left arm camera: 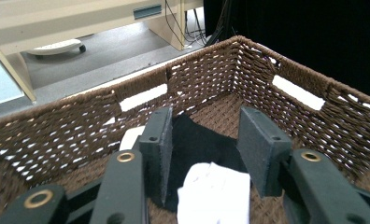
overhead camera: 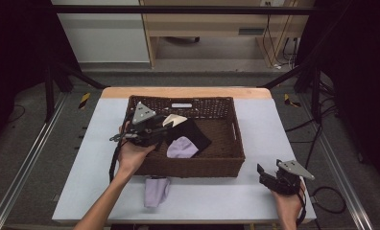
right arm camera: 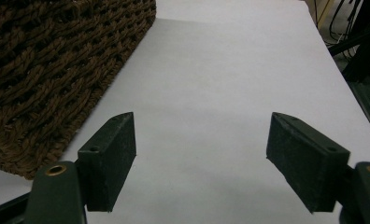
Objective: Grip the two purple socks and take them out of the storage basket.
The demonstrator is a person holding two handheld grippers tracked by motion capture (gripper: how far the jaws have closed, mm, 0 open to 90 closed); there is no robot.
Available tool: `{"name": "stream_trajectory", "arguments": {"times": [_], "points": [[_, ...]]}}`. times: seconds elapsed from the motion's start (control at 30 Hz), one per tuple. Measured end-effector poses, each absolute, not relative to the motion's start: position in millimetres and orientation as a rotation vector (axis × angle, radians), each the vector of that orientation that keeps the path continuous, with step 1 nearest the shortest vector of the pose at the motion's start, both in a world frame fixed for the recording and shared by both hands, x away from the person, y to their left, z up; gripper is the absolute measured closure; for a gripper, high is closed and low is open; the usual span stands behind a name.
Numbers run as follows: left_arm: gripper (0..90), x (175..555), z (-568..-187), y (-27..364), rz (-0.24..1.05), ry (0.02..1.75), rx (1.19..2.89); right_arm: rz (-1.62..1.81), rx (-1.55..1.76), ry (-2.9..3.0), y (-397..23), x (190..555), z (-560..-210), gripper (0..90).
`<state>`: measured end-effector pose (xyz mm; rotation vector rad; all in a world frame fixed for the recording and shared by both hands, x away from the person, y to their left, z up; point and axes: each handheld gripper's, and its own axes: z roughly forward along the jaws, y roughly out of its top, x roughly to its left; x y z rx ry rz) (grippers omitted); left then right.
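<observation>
A brown wicker basket [overhead camera: 226,158] stands on the white table and holds a black cloth [overhead camera: 195,134], a folded lilac sock [overhead camera: 182,147] and a cream piece [overhead camera: 174,120]. My left gripper [overhead camera: 160,131] hovers inside the basket's left side. In the left gripper view, my left gripper [left arm camera: 206,128] is open above the black cloth [left arm camera: 197,140] and the pale sock [left arm camera: 216,191], with the pads touching neither. A second lilac sock [overhead camera: 156,190] lies on the table in front of the basket. My right gripper [overhead camera: 265,174] rests open near the front right corner, nothing between its jaws [right arm camera: 202,158].
The basket's woven wall [right arm camera: 47,70] sits just left of the right gripper. Bare table surface [right arm camera: 230,70] stretches ahead of it. The table's front edge is close below both forearms. Black frame posts and cables stand to the right of the table.
</observation>
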<state>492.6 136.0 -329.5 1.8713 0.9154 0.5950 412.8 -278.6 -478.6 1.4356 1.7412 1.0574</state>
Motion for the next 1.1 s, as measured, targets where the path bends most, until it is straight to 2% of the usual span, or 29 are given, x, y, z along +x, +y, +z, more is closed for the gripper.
{"name": "stream_trajectory", "arguments": {"times": [0.43, 0.73, 1.1], "points": [[58.1, 541, -366, 113, 0.558, 0.975, 1.938, 1.06, 1.434, 1.746, -279, 414, -480, 24.8], [58.3, 553, -385, 102, 0.512, 0.976, 2.045, 1.055, 1.433, 1.752, -279, 415, -481, 24.9], [51.0, 559, -405, 86, 0.463, 1.009, 2.282, 1.047, 1.438, 1.759, -278, 416, -482, 24.6]]}}
